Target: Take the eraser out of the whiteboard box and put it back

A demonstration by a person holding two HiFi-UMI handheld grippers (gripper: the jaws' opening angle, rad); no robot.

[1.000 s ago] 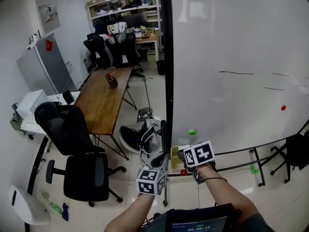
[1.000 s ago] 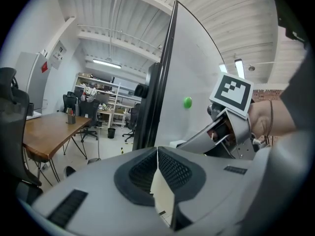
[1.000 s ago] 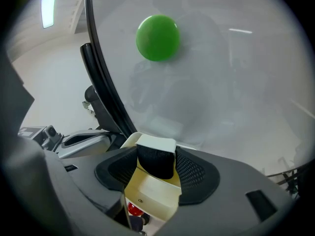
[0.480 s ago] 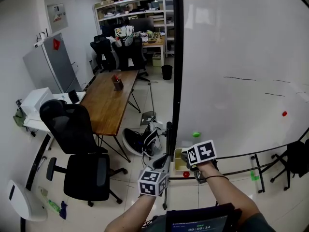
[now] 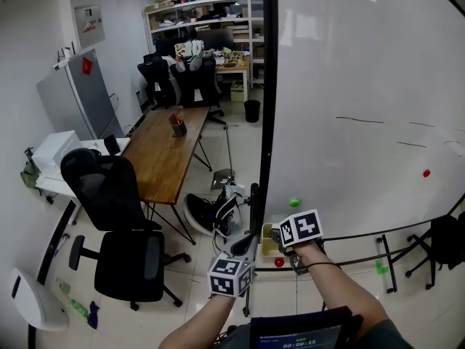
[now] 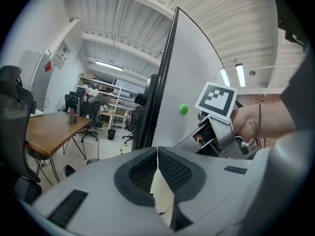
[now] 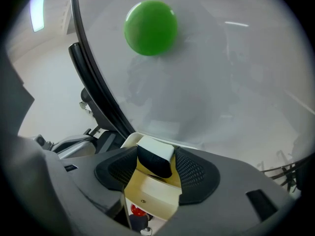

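On the pale tiled floor [image 5: 211,158], black office chairs [image 5: 109,195] are standing beside one wooden table [image 5: 160,155]. The left gripper [image 6: 157,156] is hanging with its jaws pressed together, holding nothing. The right gripper [image 7: 156,170] is clamping the one eraser [image 7: 155,154] over the cream whiteboard box [image 7: 147,195]. The whiteboard [image 5: 363,86] is carrying one green magnet [image 5: 294,203] and one red magnet [image 5: 426,173].

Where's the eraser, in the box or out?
At the box mouth: the right gripper is shut on the eraser above it; fully clear or not, cannot tell.
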